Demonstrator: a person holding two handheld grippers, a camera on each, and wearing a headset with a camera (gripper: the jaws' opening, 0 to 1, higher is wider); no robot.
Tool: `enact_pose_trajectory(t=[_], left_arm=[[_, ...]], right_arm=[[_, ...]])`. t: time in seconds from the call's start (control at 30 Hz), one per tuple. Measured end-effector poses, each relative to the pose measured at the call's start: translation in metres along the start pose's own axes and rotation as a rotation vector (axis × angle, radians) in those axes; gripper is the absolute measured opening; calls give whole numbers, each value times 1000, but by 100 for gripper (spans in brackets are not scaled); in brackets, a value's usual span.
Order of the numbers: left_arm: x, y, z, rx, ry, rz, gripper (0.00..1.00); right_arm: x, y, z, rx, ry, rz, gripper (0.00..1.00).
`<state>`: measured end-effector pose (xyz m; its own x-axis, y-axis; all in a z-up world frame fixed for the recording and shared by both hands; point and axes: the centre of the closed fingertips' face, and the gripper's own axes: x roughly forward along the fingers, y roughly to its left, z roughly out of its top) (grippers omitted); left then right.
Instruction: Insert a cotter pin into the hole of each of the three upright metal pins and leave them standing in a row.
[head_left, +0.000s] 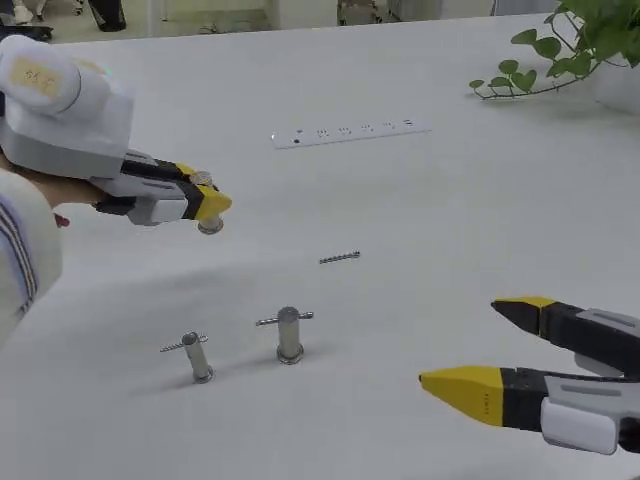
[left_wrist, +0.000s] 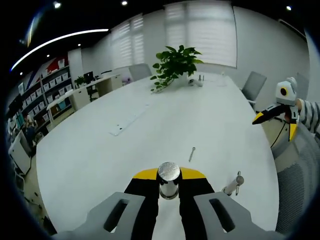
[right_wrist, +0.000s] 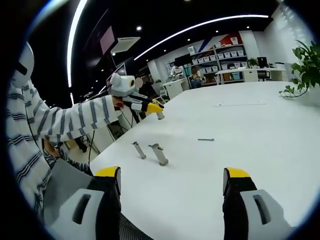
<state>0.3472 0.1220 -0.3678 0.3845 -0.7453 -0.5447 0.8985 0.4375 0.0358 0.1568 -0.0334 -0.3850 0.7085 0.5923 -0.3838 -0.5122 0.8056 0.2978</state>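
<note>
Bright, even overhead light on the white table (head_left: 450, 200); the pin (head_left: 290, 335) cast a soft shadow. Gripper views bowed at the edges; a ceiling strip (right_wrist: 200, 26) glared.

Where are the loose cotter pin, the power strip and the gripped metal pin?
loose cotter pin (head_left: 340, 258): head view, mid shaft.
power strip (head_left: 350, 131): head view, top face.
gripped metal pin (left_wrist: 169, 173): left gripper view, round head.

Left tongs (head_left: 207, 204): held raised at the left, jaws clamped on a pin (left_wrist: 169, 179), pointing right. Striped sleeve (head_left: 14, 252) behind. Right tongs (head_left: 457, 342): low at the right, pointing left, jaws spread wide, holding nothing.
</note>
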Motion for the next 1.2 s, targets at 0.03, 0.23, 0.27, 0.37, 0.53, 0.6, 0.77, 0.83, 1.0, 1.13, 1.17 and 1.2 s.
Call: enact_pose_trajectory(t=[0.03, 0.23, 0.27, 0.37, 0.53, 0.6, 0.77, 0.83, 1.0, 1.13, 1.17, 1.2], left_arm=[[-4, -3, 1, -7, -1, 0, 10], [-20, -30, 5, -14, -12, -23, 10], [-22, -34, 5, -8, -9, -27, 10], [-33, -49, 7, -8, -20, -39, 10], [-49, -67, 5, -27, -28, -58, 10], [-56, -71, 3, -20, -25, -50, 10], [-69, -78, -1, -16, -35, -39, 10], [-74, -93, -3, -11, -33, -36, 10], [-78, -113, -12, -19, -16, -43, 10], [-78, -129, -21, -12, -8, -59, 10], [-78, -131, -23, -20, -6, -63, 10], [-78, -135, -25, -21, -4, -71, 10]], right_arm=[[0, 0, 0, -6, 4, 2, 83], [-2, 2, 7, 1, -27, -2, 92], [-2, 2, 7, 3, -29, -2, 93], [-2, 2, 8, 11, -31, 0, 95], [-2, 5, 7, 14, -30, 11, 98], [-1, 7, 6, 7, -29, 13, 98], [4, 13, 6, 7, -24, 36, 98], [5, 14, 6, 1, -17, 41, 98], [8, 15, 5, -4, -6, 55, 98], [11, 15, 4, -4, 2, 63, 98], [12, 16, 4, -6, 6, 68, 98], [13, 17, 4, -10, 9, 71, 98]])
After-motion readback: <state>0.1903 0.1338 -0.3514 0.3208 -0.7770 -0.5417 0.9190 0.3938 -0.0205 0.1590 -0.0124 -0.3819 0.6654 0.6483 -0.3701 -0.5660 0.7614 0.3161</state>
